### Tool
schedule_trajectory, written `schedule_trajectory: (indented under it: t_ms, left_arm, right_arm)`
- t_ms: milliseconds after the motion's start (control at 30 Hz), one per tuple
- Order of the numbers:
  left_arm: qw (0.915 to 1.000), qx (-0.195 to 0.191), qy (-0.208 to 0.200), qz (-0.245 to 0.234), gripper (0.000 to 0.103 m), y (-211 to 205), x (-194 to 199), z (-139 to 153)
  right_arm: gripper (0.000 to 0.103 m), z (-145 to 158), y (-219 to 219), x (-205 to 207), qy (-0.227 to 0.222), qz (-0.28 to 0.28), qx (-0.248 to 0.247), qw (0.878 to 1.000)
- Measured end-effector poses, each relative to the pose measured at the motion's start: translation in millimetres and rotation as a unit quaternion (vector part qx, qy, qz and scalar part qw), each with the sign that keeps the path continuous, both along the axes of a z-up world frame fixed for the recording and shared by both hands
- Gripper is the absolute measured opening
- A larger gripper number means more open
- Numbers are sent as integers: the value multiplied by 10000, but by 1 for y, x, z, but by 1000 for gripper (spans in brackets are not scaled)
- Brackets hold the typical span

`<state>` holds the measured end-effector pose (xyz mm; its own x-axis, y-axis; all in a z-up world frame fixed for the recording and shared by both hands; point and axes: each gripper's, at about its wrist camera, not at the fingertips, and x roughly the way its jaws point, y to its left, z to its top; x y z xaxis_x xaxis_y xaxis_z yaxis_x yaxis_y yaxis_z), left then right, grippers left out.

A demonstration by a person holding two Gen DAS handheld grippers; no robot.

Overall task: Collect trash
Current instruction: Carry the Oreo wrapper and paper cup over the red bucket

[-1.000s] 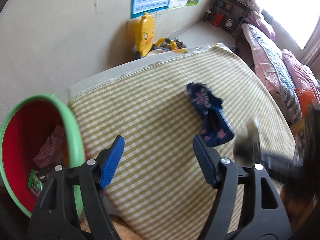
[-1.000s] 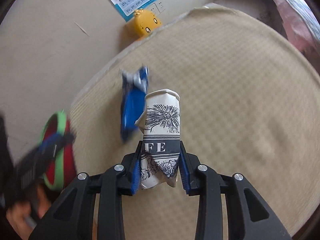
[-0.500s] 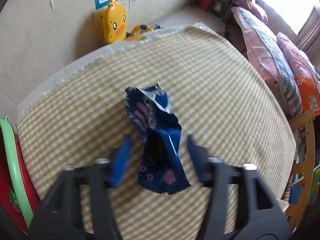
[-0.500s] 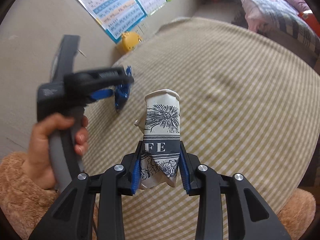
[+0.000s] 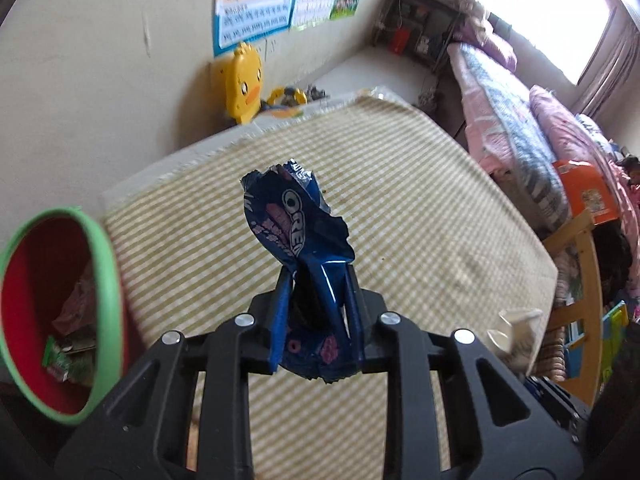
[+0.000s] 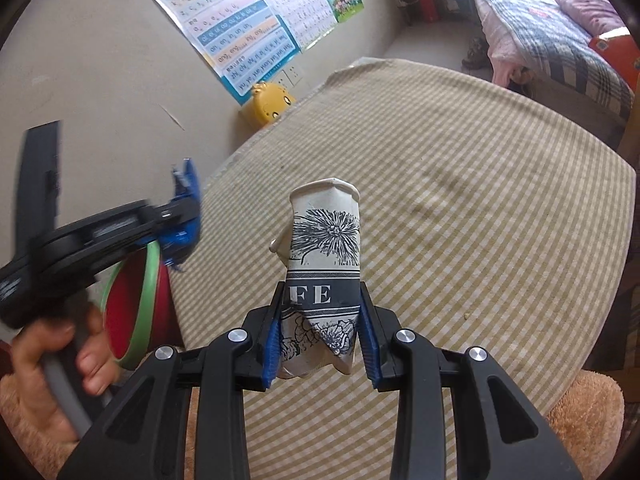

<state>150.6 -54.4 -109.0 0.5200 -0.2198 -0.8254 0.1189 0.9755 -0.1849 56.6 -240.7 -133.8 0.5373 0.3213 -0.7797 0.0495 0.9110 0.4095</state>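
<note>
My left gripper (image 5: 318,280) is shut on a crumpled blue Oreo wrapper (image 5: 296,236) and holds it up off the checked tablecloth (image 5: 420,216). It shows blurred in the right wrist view (image 6: 182,216), above the bin. My right gripper (image 6: 320,320) is shut on a flattened white paper cup (image 6: 326,256) with black print, held above the table. The cup's rim peeks in at the right of the left wrist view (image 5: 516,328). A red bin with a green rim (image 5: 100,272) stands at the table's left edge, with several scraps inside.
A yellow duck toy (image 5: 244,80) stands by the wall past the table's far edge. Posters (image 6: 236,28) hang on the wall. A bed with pink bedding (image 5: 520,108) lies to the right, and a wooden chair (image 5: 584,272) stands by the table's right side.
My left gripper moved over the wrapper, shut on it and lifted it off the table, toward the bin side. My right gripper kept hold of the cup.
</note>
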Motion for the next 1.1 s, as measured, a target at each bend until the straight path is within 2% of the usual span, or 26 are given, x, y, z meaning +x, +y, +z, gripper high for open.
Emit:
schedule_trajectory:
  t_ms: [233,433,900,1100]
  left_arm:
    - [9984,236,-502,82,25,28,-60,29]
    - [9970,306,-695,172,25,48,-83,38]
    - [9926,376,-1052,476,25,85,-104,52]
    - [9894,609,-1050,797,25,109,-103,45]
  right_arm:
    - [32,22,27,-20,-253,117,-178,9995]
    - [32,41,51,-34,-476,248,-396,9978]
    - [32,62,93,-40,-765,643,-767,9920]
    - [32,68,109,-31,-853,863,-796,9894]
